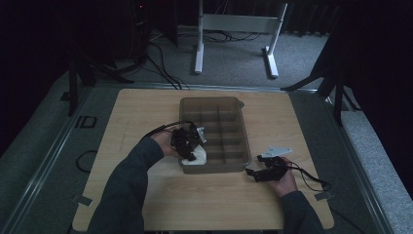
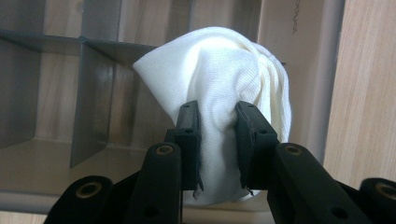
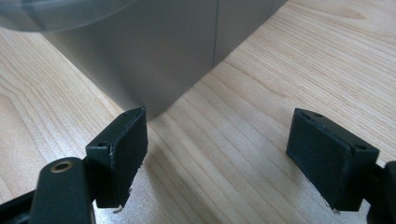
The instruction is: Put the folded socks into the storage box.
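The left gripper [image 2: 217, 140] is clamped on a bunched white cloth [image 2: 219, 79], holding it over the compartment at about 7 o'clock of the grey divided tray [image 1: 242, 130], just inside the tray's near-left corner. Bare wood of the table [image 1: 141, 112] lies open from 8 to 10 o'clock of the tray. Faint embossed lettering on the tray wall is unreadable. At 4 o'clock, the right gripper [image 3: 217, 158] rests on the table with jaws wide apart and empty, just beside the tray's near-right corner.
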A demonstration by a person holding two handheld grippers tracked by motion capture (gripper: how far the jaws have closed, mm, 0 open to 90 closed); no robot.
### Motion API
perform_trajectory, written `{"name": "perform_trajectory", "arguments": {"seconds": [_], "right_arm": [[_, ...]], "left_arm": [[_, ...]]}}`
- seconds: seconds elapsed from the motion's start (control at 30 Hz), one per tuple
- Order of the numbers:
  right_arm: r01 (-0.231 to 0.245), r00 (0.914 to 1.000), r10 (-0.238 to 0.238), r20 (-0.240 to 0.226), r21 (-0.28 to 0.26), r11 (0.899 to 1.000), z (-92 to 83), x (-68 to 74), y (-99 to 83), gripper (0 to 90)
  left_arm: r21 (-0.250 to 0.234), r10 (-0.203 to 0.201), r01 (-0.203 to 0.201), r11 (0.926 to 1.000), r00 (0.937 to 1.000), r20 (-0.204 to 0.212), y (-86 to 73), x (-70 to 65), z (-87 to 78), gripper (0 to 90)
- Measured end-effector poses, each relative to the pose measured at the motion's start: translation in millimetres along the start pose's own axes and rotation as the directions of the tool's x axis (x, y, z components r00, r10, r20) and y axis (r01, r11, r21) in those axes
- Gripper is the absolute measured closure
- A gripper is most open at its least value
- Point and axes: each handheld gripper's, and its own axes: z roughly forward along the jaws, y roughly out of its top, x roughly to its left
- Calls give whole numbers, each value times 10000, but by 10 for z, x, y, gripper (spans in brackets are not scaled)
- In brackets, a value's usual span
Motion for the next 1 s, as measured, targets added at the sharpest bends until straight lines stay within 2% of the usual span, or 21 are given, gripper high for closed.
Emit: {"name": "perform_trajectory", "arguments": {"seconds": [0.27, 0.3, 0.37, 0.7, 1.0], "right_arm": [[5, 10000, -5, 1, 2, 10000, 0, 1, -1, 199], [17, 10000, -17, 2, -4, 10000, 1, 0, -1, 199], [19, 10000, -19, -6, -5, 10000, 1, 0, -1, 199], [17, 10000, -18, -33, -23, 10000, 2, 3, -2, 199], [20, 10000, -20, -52, -39, 10000, 4, 4, -2, 199]], "left_arm": [[67, 4, -4, 10000, 10000, 3, 4, 3, 13, 728], [275, 67, -65, 9996, 9999, -80, 14, 2, 33, 728], [393, 120, -115, 9992, 9999, -122, 16, 3, 50, 728], [410, 63, -60, 9991, 10000, -68, -2, 19, 58, 727], [637, 135, -135, 9979, 9999, 17, 18, 10, 102, 731]]}}
